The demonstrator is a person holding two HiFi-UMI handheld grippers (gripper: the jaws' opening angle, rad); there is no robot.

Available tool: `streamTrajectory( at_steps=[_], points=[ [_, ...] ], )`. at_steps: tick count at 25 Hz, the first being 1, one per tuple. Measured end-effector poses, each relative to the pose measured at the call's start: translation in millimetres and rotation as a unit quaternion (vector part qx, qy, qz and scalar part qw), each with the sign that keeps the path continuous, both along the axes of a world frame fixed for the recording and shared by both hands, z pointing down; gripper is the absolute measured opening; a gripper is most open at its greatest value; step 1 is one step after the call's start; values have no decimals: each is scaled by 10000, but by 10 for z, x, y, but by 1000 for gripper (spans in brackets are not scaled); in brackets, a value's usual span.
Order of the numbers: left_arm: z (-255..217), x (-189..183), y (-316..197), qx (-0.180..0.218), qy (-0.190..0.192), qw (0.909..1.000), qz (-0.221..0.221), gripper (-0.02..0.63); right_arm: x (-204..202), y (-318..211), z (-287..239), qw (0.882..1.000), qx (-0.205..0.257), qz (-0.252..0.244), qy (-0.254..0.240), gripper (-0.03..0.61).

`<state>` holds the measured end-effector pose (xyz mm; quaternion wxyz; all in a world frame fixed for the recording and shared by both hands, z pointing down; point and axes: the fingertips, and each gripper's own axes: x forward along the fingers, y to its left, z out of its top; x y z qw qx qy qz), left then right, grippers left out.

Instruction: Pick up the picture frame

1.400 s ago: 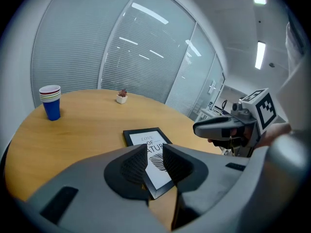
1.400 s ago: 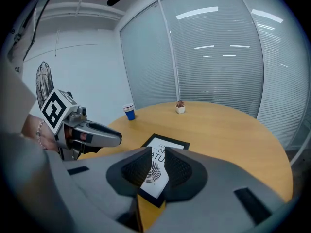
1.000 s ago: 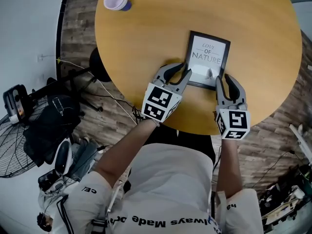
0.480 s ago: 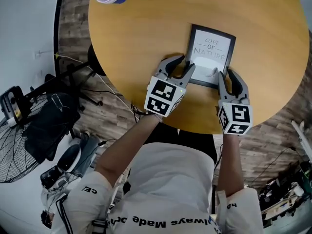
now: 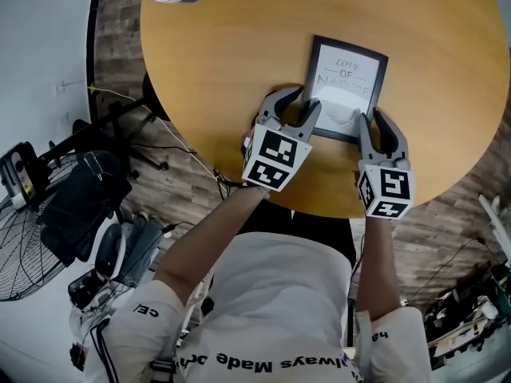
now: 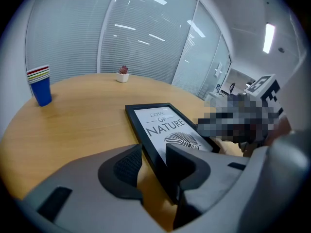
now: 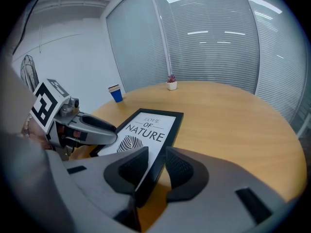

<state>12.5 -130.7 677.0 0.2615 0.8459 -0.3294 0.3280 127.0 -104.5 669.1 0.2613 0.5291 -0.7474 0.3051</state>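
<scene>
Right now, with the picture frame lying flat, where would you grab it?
I'd grip the picture frame by its long side borders near the nearest corners, coming slanted down from the near edge of the table. It lies flat, so only the thin raised rim offers a hold.

The head view looks steeply down on the picture frame [image 5: 346,82] from well above its near edge. The left gripper view sits low and close at the frame's left edge, facing along it. The right gripper view does likewise at its right edge. All three views share the frame.
</scene>
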Motion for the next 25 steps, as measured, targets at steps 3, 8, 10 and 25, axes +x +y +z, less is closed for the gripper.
streamTrajectory(
  at_steps=[3,8,10,25],
  points=[
    [-2,17,-11,38,5,10000,19,137,7,-2,1,10000,16,-16,32,121],
    [-16,12,-14,38,10,10000,5,137,4,-1,-17,10000,20,-8,38,123],
    [-13,12,-18,49,1,10000,-4,137,1,-7,-14,10000,11,-12,55,123],
    [-8,5,-14,90,8,9999,-109,137,47,22,100,9997,-153,171,-107,114]
  ],
)
